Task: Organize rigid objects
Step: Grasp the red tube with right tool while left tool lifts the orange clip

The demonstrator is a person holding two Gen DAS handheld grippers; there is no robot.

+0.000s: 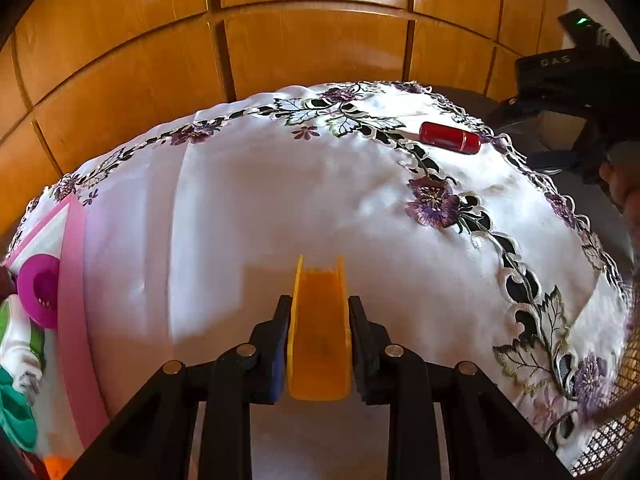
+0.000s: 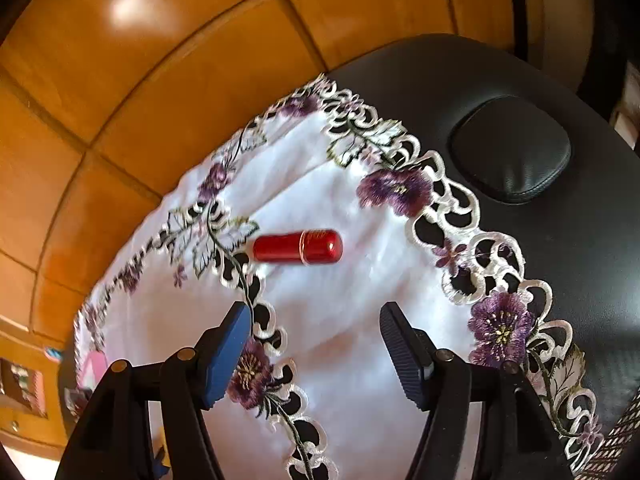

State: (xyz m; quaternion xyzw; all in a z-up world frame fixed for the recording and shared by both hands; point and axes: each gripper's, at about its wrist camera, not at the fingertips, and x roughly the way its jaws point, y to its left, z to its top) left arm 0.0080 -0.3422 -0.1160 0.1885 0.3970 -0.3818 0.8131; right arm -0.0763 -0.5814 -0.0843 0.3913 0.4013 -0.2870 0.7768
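Observation:
My left gripper is shut on a yellow plastic channel-shaped piece, held above the white embroidered tablecloth. A red cylindrical tube lies on its side at the far right of the cloth. In the right wrist view the same red tube rests on the cloth ahead of my right gripper, which stands open with nothing between its fingers. The right gripper's body shows at the upper right edge of the left wrist view.
A pink-rimmed box with a magenta round piece and other colourful items sits at the left. The cloth covers a black padded surface with a raised cushion. Wooden panelled doors stand behind.

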